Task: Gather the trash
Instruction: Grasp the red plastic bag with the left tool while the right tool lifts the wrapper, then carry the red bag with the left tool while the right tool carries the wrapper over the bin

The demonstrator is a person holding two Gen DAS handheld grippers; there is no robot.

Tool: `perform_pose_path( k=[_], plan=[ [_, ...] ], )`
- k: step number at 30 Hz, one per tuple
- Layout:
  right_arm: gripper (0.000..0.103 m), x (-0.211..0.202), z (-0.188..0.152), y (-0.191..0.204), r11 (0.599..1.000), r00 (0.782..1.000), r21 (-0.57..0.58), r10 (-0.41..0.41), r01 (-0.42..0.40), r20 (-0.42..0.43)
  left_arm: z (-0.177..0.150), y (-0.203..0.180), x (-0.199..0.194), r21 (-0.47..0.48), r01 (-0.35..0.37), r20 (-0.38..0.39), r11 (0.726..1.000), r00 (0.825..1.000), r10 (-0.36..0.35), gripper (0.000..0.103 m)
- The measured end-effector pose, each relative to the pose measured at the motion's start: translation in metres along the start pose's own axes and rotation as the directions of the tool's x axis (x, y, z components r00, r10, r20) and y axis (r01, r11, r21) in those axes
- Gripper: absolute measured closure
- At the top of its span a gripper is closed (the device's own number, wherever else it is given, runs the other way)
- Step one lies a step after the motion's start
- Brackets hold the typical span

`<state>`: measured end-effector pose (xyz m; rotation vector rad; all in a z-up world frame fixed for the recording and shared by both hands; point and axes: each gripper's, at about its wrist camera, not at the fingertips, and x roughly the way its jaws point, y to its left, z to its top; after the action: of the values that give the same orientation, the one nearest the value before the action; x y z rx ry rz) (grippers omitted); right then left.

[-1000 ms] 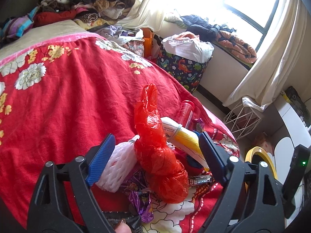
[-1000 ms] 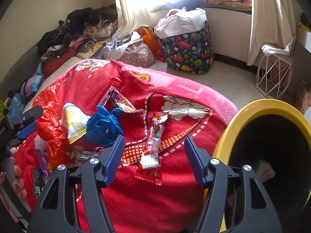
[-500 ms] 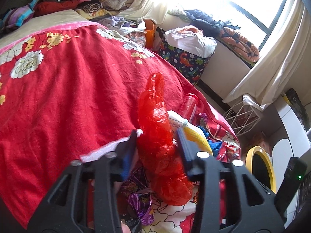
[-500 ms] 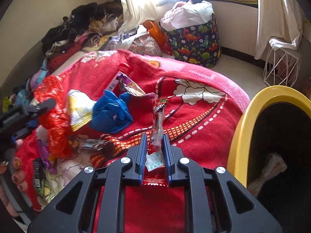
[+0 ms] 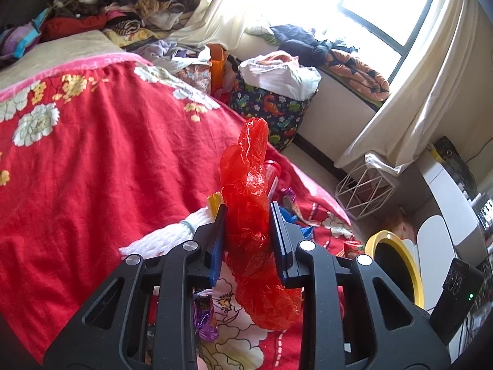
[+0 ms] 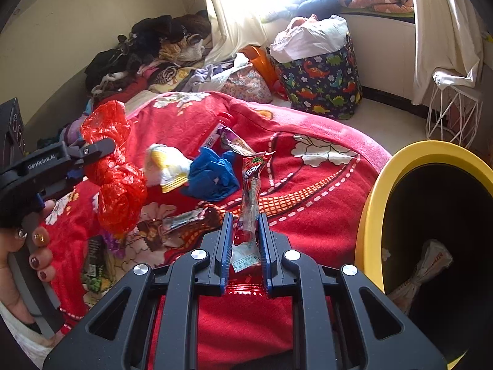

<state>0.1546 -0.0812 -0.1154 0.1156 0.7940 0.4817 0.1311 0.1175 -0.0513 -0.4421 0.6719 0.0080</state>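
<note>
Fingers of both grippers are closed on trash: the left gripper [image 5: 248, 237] pinches a crumpled red plastic bag [image 5: 251, 215] at centre frame, and the right gripper [image 6: 244, 246] clamps the lower end of a long red snack wrapper [image 6: 251, 191] at lower centre. Both grips look risky. The bag is thin, glossy and slippery, bulging above and below the jaws, so it could slide out or snag the purple wrapper [image 5: 205, 317] beneath it. The snack wrapper is a limp, crinkled strip standing up from a narrow pinch near its end; it could flop or slip free before reaching the yellow-rimmed bin [image 6: 379, 191] at the right edge. More litter, a blue cloth-like wad [image 6: 212, 175] and a white-and-yellow packet [image 6: 168, 169], lies on the red blanket [image 6: 308, 185] near mid-frame.
</note>
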Motion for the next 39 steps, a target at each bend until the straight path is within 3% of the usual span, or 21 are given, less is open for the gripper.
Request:
perform_pose_path(
  k=[15,39],
  plan=[
    [0.087,-0.036,0.002,0.008,0.999,0.997,-0.010,0.041,-0.040,0.061,0.010,-0.025,-0.031,0.044,0.028,0.059,0.999,0.998,-0.031,0.083],
    [0.087,-0.081,-0.002,0.000,0.999,0.991,-0.002,0.042,-0.042,0.131,0.002,-0.071,-0.041,0.133,0.086,0.056,0.987,0.994,-0.094,0.083]
  ],
)
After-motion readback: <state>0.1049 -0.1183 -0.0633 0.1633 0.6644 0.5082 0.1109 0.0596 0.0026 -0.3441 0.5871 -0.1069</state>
